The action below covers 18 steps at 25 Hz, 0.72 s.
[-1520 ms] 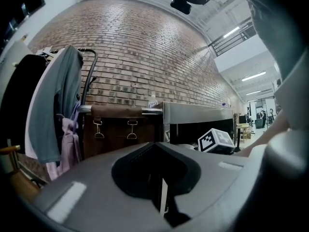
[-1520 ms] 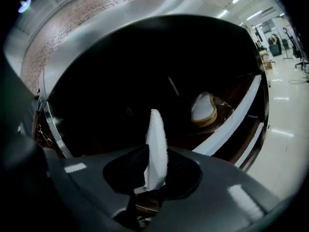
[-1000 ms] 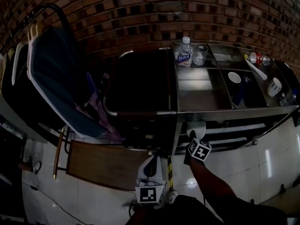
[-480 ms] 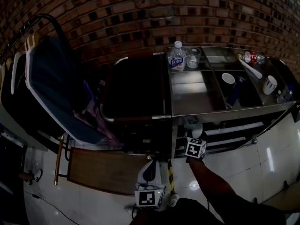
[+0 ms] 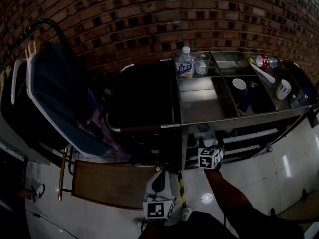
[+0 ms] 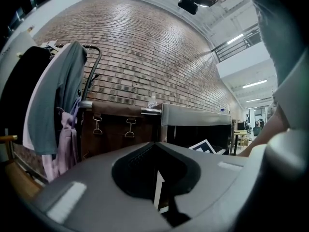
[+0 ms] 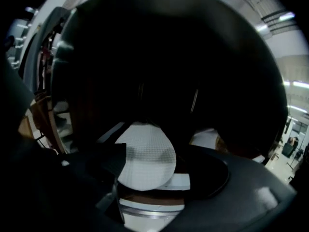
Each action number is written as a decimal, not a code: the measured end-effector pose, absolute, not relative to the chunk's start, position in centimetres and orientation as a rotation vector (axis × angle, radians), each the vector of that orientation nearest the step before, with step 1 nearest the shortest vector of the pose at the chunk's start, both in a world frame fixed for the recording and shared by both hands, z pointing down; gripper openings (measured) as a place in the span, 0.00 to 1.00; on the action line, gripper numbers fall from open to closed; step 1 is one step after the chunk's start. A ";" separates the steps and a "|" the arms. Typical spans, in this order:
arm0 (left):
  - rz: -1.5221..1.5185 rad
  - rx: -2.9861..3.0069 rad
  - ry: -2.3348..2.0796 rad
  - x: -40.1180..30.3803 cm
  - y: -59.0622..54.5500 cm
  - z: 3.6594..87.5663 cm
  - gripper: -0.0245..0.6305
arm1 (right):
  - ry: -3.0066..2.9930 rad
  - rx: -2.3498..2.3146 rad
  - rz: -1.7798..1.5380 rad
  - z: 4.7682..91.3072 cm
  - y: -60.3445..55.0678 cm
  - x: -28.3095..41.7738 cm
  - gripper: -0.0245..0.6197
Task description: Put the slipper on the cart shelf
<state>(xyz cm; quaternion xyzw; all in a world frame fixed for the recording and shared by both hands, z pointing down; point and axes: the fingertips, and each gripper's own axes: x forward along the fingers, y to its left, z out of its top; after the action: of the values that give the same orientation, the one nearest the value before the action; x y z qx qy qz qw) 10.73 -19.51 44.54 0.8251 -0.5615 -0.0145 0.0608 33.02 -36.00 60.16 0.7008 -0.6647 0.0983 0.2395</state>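
Where the right gripper (image 7: pixel 153 179) reaches into the cart, the white slipper (image 7: pixel 145 159) is seen lying flat at the front edge of the cart shelf (image 7: pixel 155 200), between jaws spread wide. Placement is judged essentially done, with only withdrawal left. The left gripper (image 6: pixel 157 188), held in front of the cart, is closed on nothing.

Clear bottle's label (image 5: pixel 186 69): a blue-and-white band with dark lettering, likely a brand name, though too small from up here to spell out.
Same label, left gripper view (image 6: pixel 152 102): only a pale smudge.
Red-labelled bottle (image 5: pixel 265 60): lying on the cart top (image 5: pixel 205 101), print unreadable.
Left marker cube (image 5: pixel 158 209): a black-and-white square pattern, no letters or digits.
Right marker cube (image 5: pixel 210 158): the same kind of pattern, likewise wordless.
Readable text overall: none.
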 end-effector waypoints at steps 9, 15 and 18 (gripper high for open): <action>-0.062 2.534 -1.645 12.0 -19.1 44.0 0.06 | -2.049 1.914 -0.014 51.6 -30.0 29.8 0.53; -0.068 2.573 -1.608 13.3 -18.9 43.3 0.06 | -2.084 1.982 -0.052 47.1 -26.3 29.8 0.08; -0.056 2.593 -1.591 13.8 -18.6 43.4 0.06 | -2.108 1.994 -0.014 46.8 -25.2 29.9 0.04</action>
<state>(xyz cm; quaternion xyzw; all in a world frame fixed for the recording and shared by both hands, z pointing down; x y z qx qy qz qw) 13.82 -18.57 43.37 0.8511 -0.5223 -0.0183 0.0494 29.88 -25.16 46.78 0.6822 -0.7213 -0.0046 0.1195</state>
